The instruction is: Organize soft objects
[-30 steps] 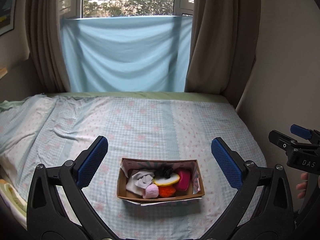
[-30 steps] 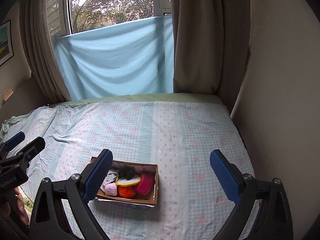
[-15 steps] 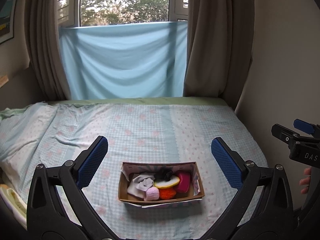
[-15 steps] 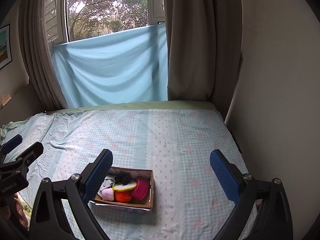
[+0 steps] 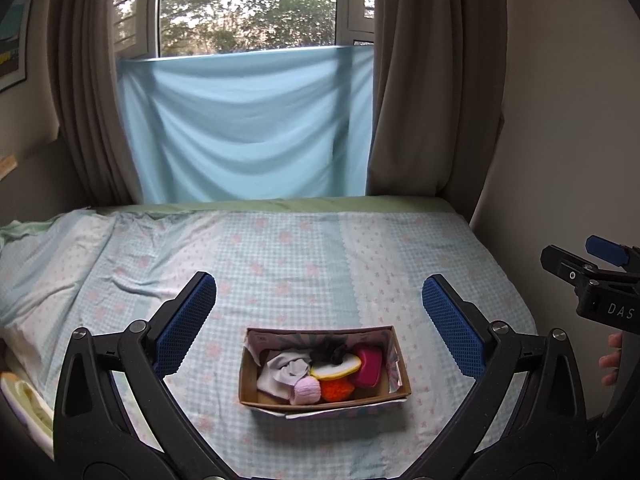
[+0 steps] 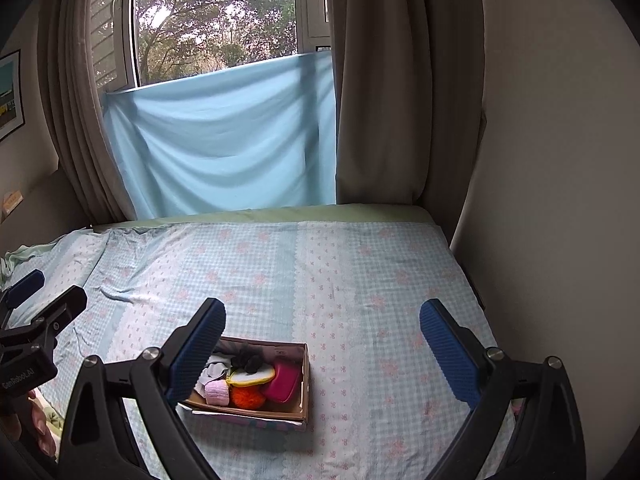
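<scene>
A brown cardboard box [image 5: 394, 354] sits on the bed and holds several soft objects: a white cloth [image 5: 280, 374], a pink ball [image 5: 306, 391], an orange ball [image 5: 337, 390], a yellow-rimmed piece [image 5: 335, 366], a magenta pad [image 5: 368, 365] and a black tuft [image 5: 328, 352]. The box also shows in the right wrist view [image 6: 306, 384]. My left gripper [image 5: 320, 322] is open and empty, above and behind the box. My right gripper [image 6: 322, 346] is open and empty, to the box's right.
The bed [image 5: 304, 248] has a light blue checked sheet with pink flowers. A blue cloth [image 5: 248, 132] hangs over the window between brown curtains [image 5: 432, 100]. A wall [image 5: 560, 120] borders the bed's right edge.
Both grippers have tilted up and drawn back, so the box sits lower in both views and more window shows. Both stay open. The box has not moved.
</scene>
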Demonstrator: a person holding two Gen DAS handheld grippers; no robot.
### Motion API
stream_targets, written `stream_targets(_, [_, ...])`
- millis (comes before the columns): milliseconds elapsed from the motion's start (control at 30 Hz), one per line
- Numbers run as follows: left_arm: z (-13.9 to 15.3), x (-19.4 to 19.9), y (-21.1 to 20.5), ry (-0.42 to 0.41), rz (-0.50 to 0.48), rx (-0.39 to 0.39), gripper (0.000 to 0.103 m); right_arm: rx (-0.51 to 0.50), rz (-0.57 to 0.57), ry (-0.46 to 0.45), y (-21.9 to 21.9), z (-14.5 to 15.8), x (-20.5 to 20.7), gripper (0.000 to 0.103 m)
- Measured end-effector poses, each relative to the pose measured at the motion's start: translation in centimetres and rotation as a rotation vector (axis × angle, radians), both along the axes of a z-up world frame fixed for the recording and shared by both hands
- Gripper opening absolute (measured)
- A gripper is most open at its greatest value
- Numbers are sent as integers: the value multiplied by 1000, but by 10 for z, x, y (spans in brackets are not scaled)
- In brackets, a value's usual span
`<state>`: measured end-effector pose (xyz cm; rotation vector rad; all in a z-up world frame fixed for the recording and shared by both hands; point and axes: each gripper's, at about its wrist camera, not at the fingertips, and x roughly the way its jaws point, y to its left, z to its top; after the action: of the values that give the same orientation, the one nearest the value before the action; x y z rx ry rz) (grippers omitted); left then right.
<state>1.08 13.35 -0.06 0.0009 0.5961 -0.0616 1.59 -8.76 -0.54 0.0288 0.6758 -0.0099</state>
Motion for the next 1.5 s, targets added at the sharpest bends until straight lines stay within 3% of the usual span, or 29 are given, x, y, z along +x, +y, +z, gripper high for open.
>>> stream_targets(1233, [0,-3,-3,-10,1,-7,103,-6,-7,-6,0,2,1,97])
stream_targets(1500, [-2,-2,-2,-4,-16,-40,103,-7,-7,-7,0,3,2,97])
